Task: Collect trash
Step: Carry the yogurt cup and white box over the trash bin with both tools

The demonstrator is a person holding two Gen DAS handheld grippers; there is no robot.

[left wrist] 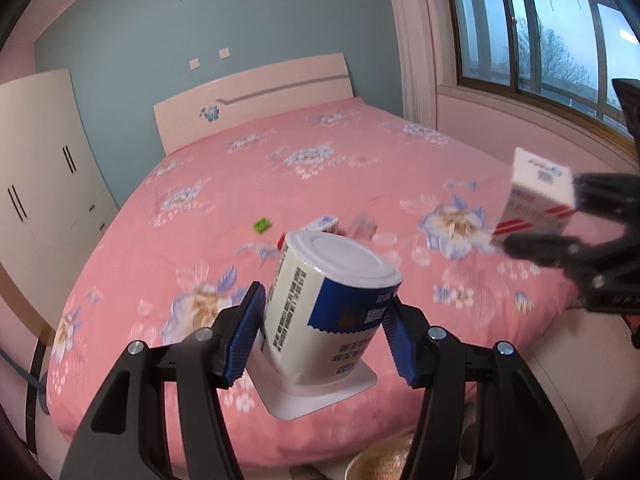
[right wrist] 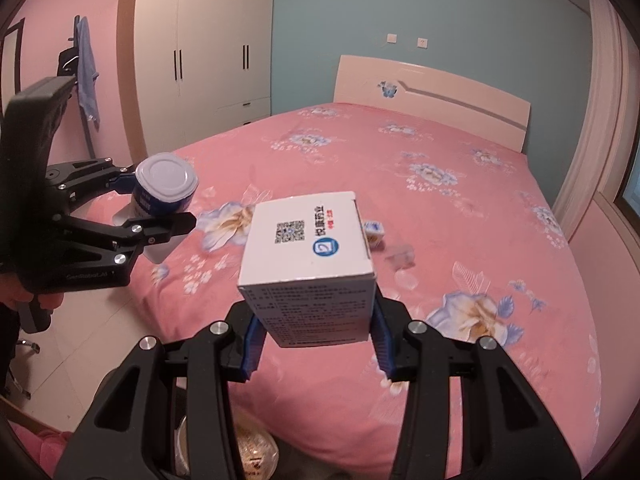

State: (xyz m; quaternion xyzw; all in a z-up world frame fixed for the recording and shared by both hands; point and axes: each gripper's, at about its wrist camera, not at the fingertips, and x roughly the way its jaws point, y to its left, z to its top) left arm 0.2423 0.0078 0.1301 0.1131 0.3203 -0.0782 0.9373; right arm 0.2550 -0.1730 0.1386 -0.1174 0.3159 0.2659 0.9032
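My left gripper (left wrist: 324, 336) is shut on a white and blue yogurt cup (left wrist: 332, 300), held upside down with its square lid flange at the bottom, above the foot of the bed. The same cup (right wrist: 164, 188) and left gripper (right wrist: 160, 200) show at the left of the right wrist view. My right gripper (right wrist: 316, 344) is shut on a white cardboard box (right wrist: 308, 256) with a QR code and blue logo. In the left wrist view that box (left wrist: 536, 200) hangs at the right edge in the right gripper (left wrist: 532, 216). Small trash remains on the bedspread: a green scrap (left wrist: 262, 225), a small printed carton (right wrist: 375, 232) and a clear plastic piece (right wrist: 400, 258).
The pink floral bed (left wrist: 360, 168) fills both views, headboard (right wrist: 432, 92) at the far end. A white wardrobe (right wrist: 200, 52) stands left of it, a window (left wrist: 552, 32) to the right. Below the bed's foot sits a round container (right wrist: 248, 452) on the tiled floor. A hand (right wrist: 24, 300) holds the left gripper.
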